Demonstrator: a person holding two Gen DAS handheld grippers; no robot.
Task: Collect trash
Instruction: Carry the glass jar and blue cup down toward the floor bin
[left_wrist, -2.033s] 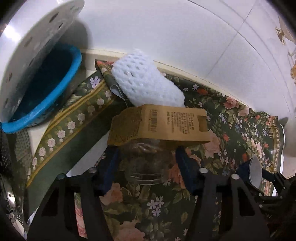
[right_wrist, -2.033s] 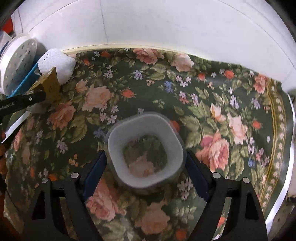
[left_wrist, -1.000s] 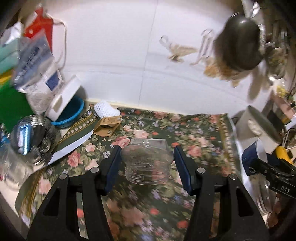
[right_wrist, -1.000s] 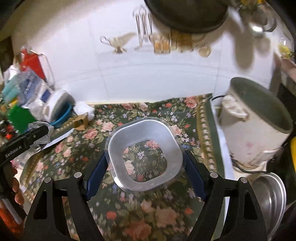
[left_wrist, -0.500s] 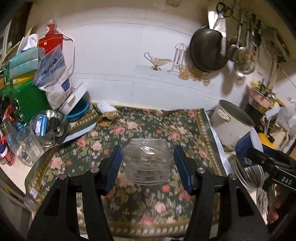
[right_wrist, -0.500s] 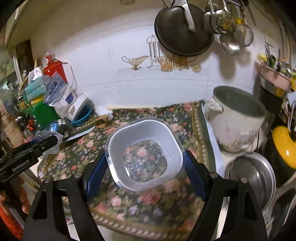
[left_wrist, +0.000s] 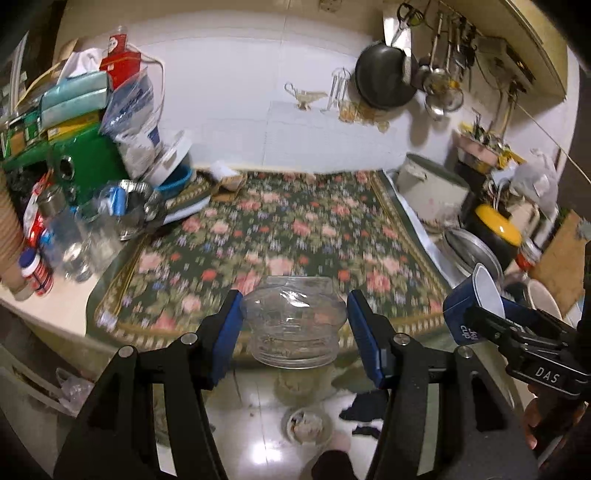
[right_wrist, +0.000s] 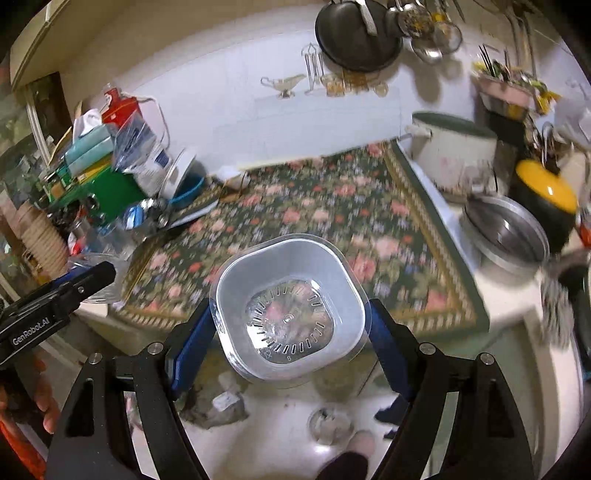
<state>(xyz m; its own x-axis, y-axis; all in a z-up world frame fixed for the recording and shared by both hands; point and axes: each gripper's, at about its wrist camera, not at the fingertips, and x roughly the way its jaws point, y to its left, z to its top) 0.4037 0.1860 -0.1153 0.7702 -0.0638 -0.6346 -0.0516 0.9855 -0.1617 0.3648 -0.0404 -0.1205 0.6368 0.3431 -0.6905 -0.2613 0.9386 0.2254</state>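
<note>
My left gripper (left_wrist: 293, 332) is shut on a clear plastic cup (left_wrist: 293, 325), held in the air in front of the counter's front edge. My right gripper (right_wrist: 290, 332) is shut on a square clear plastic cup (right_wrist: 288, 310), its open mouth facing the camera. That cup shows blue with a white rim in the left wrist view (left_wrist: 476, 299). A brown cardboard piece (left_wrist: 231, 182) and a white foam net (left_wrist: 221, 170) lie at the back left of the floral cloth (left_wrist: 295, 225).
The counter's left side is crowded with jars, bags and a metal basket (left_wrist: 129, 206). A rice cooker (left_wrist: 432, 192), pans and a yellow pot (left_wrist: 495, 229) stand at the right. On the floor below lie a small bowl (left_wrist: 306, 424) and scraps.
Both grippers have pulled back and up from the counter with their cups still held. The view now takes in the whole counter, its front edge and the floor.
</note>
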